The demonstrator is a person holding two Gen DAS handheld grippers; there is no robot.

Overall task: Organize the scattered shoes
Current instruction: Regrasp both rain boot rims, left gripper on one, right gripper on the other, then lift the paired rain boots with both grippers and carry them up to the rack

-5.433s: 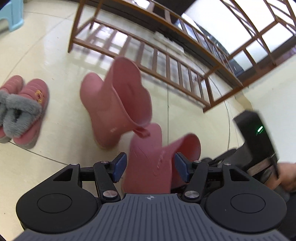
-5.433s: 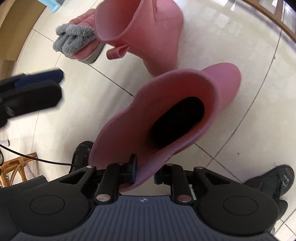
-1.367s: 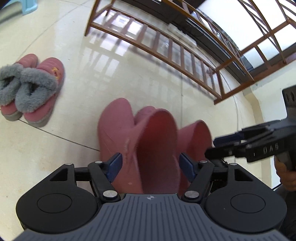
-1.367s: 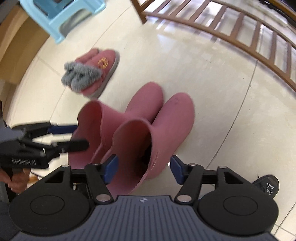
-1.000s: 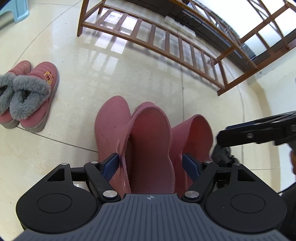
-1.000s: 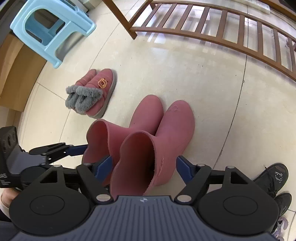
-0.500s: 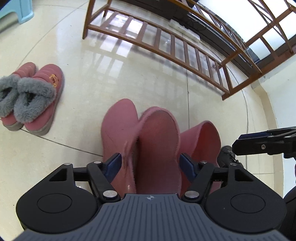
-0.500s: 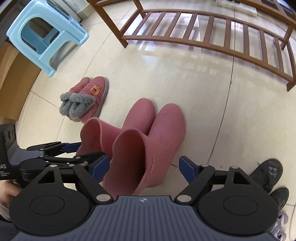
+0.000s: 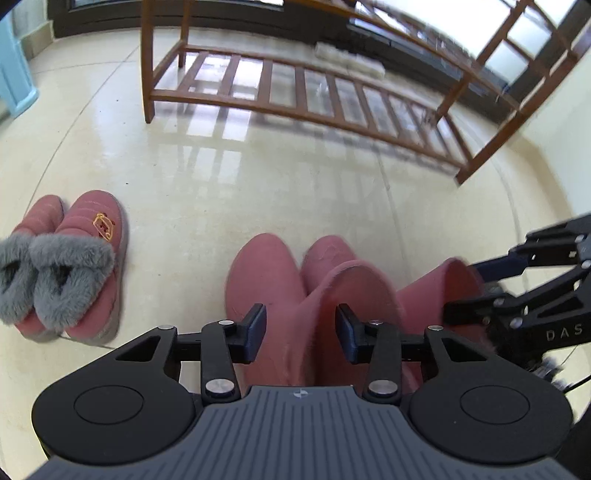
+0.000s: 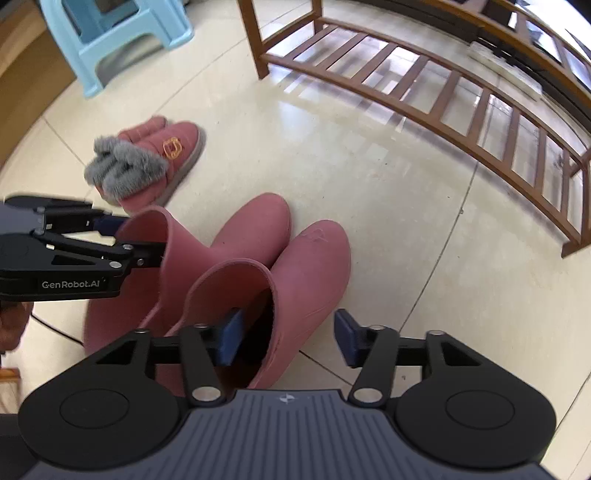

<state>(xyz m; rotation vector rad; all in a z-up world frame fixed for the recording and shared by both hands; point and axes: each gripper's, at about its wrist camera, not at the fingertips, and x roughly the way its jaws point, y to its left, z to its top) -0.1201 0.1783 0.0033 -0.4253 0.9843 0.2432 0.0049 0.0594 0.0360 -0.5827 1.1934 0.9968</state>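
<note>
Pink boots stand upright side by side on the cream tiled floor, toes pointing toward a low wooden rack. My left gripper has its jaws apart, straddling the near wall of the left boot: one finger sits outside the shaft, the other inside the opening. I cannot tell whether either finger touches the boot. My right gripper also has its jaws apart, astride the right wall of the right boot, with one blue fingertip down inside the shaft and the other out over bare floor. Well to the left of the boots, a pair of pink slippers with grey fur cuffs lies together, toes toward the rack. Beyond them stands a pale blue stool.
</note>
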